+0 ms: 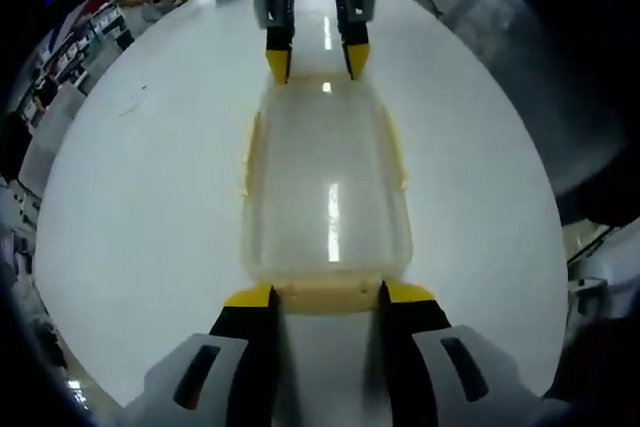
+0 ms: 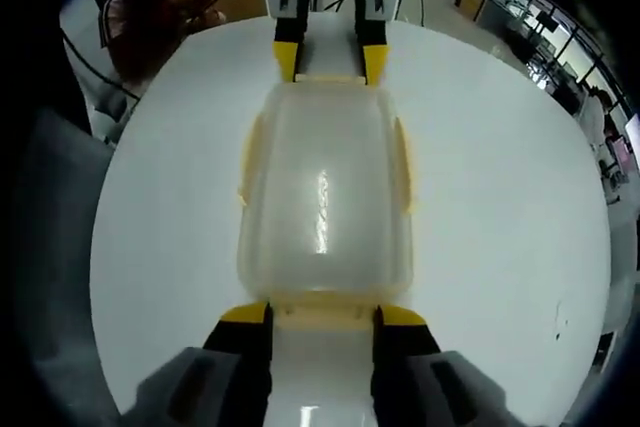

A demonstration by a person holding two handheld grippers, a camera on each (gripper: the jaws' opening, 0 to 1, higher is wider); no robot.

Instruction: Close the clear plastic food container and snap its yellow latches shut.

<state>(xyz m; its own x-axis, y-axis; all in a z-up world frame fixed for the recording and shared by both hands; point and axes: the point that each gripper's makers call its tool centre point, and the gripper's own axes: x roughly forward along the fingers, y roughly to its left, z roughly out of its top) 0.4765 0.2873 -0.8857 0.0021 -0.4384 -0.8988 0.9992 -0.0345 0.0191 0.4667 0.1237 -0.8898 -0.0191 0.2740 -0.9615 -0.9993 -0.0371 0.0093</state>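
- Right now the clear plastic food container [image 1: 325, 192] lies lid-on in the middle of a round white surface [image 1: 150, 177], lengthwise between the 2 grippers.
- Left gripper view, left side: a yellow side latch [image 1: 252, 152] on the container's long edge; whether it is snapped down I cannot tell.
- Centre: left gripper [image 1: 328, 295] has its jaws spread, yellow tips at either side of the near end latch [image 1: 328, 297], touching or just beside it, not clamped on anything.
- Far end: the right gripper [image 1: 316, 59] comes in from the top of the view, tips apart at the container's other end.
- Right side: second side latch [image 1: 398, 152], same doubt.
- Right gripper view: right gripper [image 2: 322, 315] also open, tips flanking its near end latch [image 2: 322, 309]; the left gripper [image 2: 331, 59] is at the far end, side latches [image 2: 248, 172] on both long edges.
- Handling, judged: thin clear plastic, looks empty, so light and apt to slide on the smooth glossy surface; walls and lid probably flex, so do not squeeze the body.
- Best hold: press at the yellow latches and the stiffer rim, bracing from the opposite end so it does not skid.
- Latches are likely stiff and need a firm push to click.
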